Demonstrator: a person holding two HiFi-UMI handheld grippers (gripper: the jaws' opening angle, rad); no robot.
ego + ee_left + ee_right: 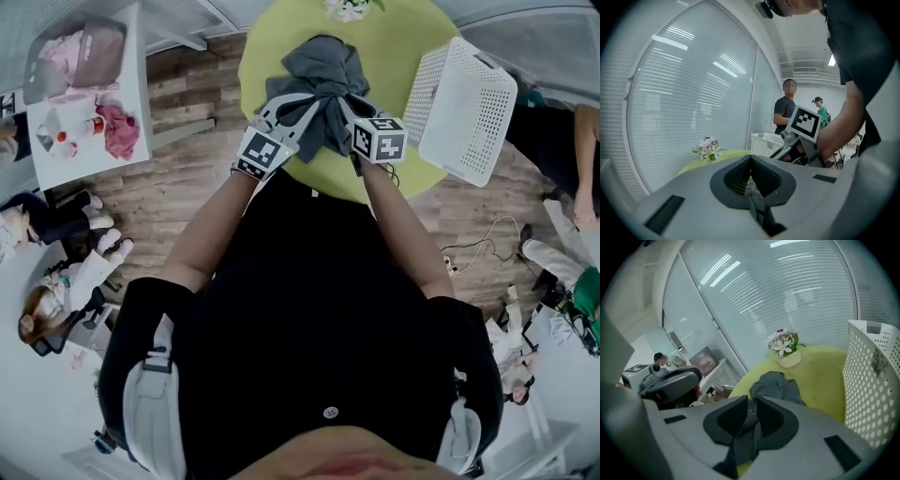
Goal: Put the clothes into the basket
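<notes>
A dark grey garment lies bunched on the round green table. Both grippers hold it at its near end. My left gripper is shut on a fold of the grey cloth, which runs down between its pads. My right gripper is also shut on the garment, with cloth filling the narrow gap between its pads. The white perforated basket stands tilted at the table's right edge, close to my right gripper, and its wall fills the right side of the right gripper view.
A small pot of flowers stands at the table's far edge. A white side table with pink items is at the left. People stand or sit around the room, and cables lie on the wooden floor to the right.
</notes>
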